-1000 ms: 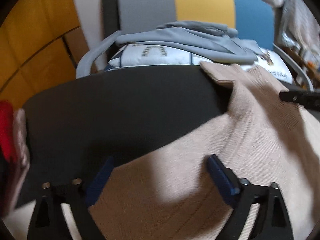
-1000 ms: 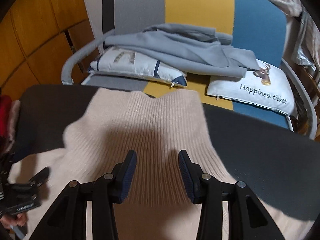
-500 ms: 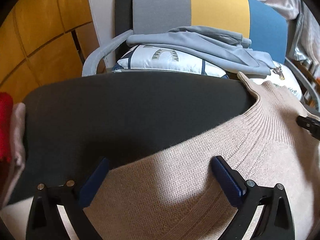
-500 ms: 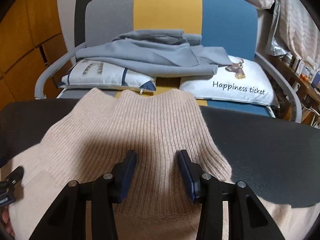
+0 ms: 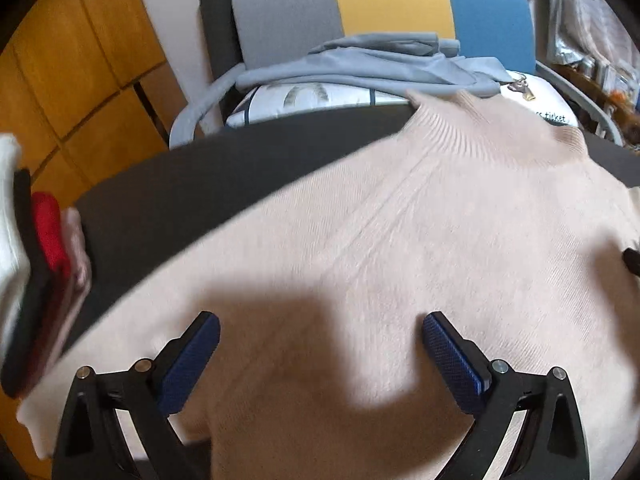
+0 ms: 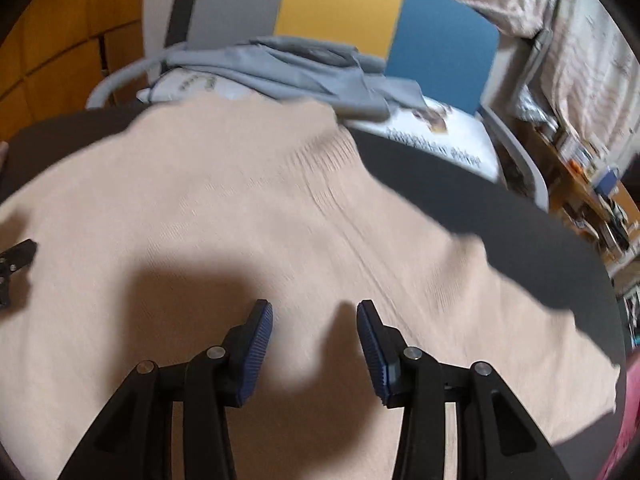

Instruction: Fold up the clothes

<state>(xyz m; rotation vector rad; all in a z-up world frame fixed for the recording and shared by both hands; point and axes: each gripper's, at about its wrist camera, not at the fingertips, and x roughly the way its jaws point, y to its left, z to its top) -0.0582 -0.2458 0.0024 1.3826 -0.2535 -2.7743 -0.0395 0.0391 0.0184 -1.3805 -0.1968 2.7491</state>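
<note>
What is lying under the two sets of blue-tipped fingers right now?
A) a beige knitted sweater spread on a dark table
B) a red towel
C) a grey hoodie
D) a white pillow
A: the beige sweater lies spread over the dark table, below both open pairs of fingers.

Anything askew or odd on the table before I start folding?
The sweater lies crooked, its collar running past the far edge of the table. Both claws, left and right, are open above it. No damage shows.
</note>
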